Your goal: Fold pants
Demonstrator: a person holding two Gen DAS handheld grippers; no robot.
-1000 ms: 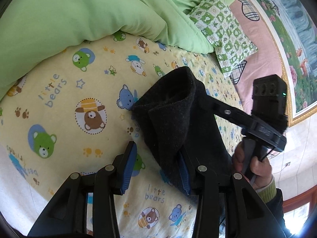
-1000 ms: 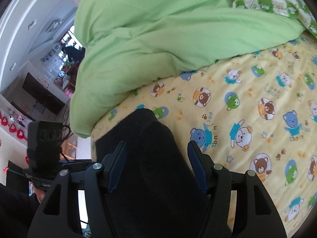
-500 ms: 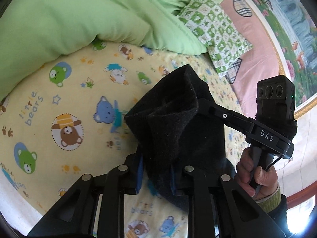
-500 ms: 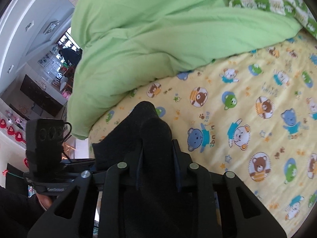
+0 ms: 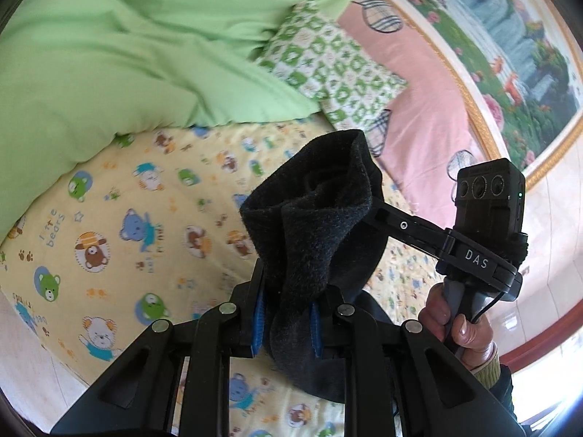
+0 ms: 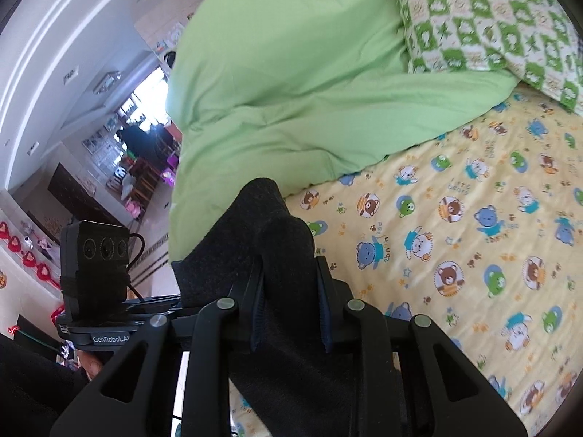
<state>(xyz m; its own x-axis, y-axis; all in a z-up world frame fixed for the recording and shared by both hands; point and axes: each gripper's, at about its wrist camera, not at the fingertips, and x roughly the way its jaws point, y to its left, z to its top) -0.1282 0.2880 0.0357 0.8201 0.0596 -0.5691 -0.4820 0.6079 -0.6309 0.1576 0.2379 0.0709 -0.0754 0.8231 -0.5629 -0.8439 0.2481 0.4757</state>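
The dark fleece pants hang bunched between my two grippers, lifted above the yellow bear-print sheet. My left gripper is shut on a fold of the pants. My right gripper is shut on another fold of the pants. In the left wrist view the right gripper's arm reaches into the cloth from the right. In the right wrist view the left gripper's body sits at the lower left. The lower part of the pants is hidden behind the fingers.
A green duvet is heaped at the back of the bed and fills the upper right wrist view. A green-checked pillow and a pink pillow lie by the headboard. The bed's edge runs along the lower left.
Both grippers closed on the pants, from open one second ago, and lifted the cloth up off the sheet.
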